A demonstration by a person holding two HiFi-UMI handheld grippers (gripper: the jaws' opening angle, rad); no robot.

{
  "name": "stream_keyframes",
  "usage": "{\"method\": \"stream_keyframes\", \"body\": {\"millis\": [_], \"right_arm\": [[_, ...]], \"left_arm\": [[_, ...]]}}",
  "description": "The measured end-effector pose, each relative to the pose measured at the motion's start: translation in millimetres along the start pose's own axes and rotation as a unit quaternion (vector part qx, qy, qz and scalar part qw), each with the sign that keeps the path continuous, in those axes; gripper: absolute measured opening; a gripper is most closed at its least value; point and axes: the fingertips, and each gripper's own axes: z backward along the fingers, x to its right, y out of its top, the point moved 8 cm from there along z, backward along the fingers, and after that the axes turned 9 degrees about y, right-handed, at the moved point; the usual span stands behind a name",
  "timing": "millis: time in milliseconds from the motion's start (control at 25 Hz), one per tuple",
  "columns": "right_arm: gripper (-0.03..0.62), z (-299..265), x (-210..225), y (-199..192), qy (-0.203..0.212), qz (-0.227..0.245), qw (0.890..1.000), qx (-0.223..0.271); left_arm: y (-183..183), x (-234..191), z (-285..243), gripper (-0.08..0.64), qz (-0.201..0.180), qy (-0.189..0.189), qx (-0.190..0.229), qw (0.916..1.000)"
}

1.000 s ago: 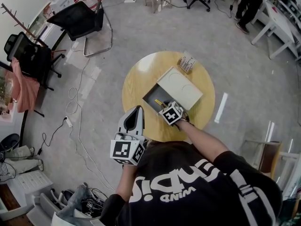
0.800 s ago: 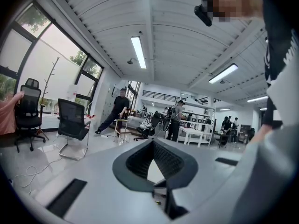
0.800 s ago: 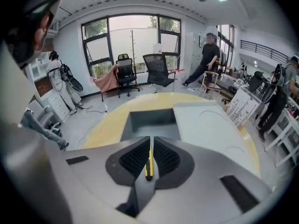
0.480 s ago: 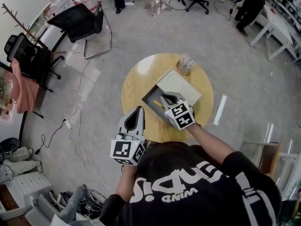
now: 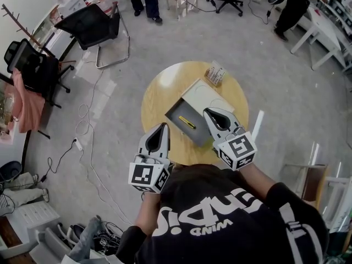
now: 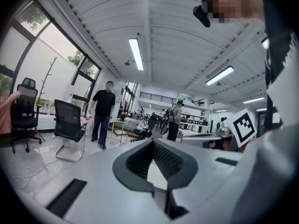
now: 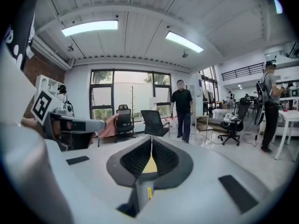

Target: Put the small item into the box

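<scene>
Slim yellow item [image 5: 187, 122] lies in box [image 5: 176, 115] (grey, rectangular).

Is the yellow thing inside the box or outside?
Inside. The yellow thing lies on the grey bottom of the box. The lid is shifted aside, leaving it uncovered.

Round wooden table [image 5: 159, 100] carries an open box [image 5: 176, 116] and, seemingly, a small packet [image 5: 215, 73].

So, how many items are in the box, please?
1: a yellow item lies in the uncovered part of the box; the lid covers the rest, so more may be hidden.
</scene>
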Motion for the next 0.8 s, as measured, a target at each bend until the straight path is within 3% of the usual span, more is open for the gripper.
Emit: {"method": "stream_keyframes", "body": {"millis": [320,800], "right_arm": [[0.008,39,-1,-4,-0.039,-0.018,0.997,0.058],[0.008,50,0,-27,-0.052,-0.024,0.996,0.065]], "left_arm": [[-3,0,2,0.009,-0.011,-0.005,-0.001,0.9999],[-16,4,6,0.009,-0.016,-0.01,-0.001,0.9998]]}}
